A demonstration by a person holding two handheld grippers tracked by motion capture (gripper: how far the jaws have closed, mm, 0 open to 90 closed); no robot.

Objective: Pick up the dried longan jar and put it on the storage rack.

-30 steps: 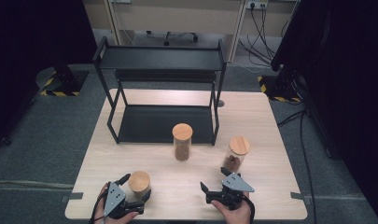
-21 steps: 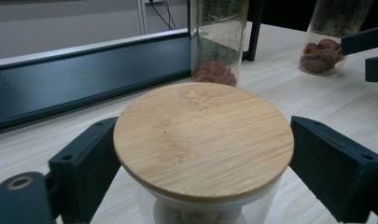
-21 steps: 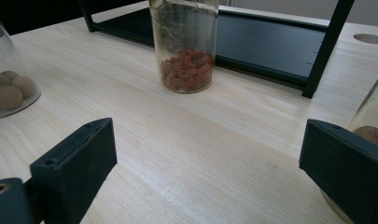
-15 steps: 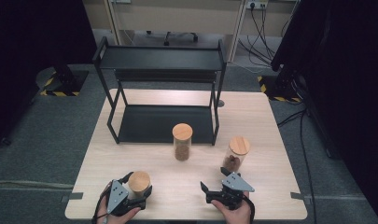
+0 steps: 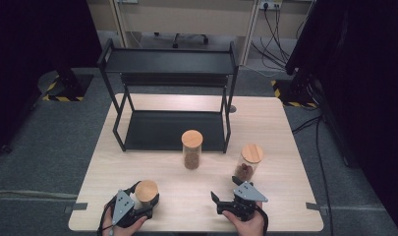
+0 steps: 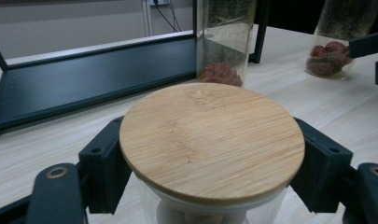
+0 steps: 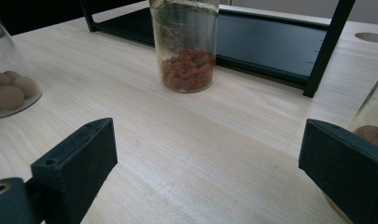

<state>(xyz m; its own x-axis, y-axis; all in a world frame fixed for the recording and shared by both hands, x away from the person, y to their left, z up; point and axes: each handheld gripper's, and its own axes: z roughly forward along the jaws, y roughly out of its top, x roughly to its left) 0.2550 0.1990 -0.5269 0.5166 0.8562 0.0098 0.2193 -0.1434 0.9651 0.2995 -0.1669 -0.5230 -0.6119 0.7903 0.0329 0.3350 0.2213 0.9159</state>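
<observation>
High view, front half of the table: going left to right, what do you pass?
Left claw shut on the nearest jar → middle jar → right claw, open → right jar.

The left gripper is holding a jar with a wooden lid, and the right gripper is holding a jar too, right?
Not quite. The left gripper is shut on the jar with the wooden lid, but the right gripper holds nothing. The right gripper view shows its jaws wide open over bare table, with a second jar just beside it.
</observation>
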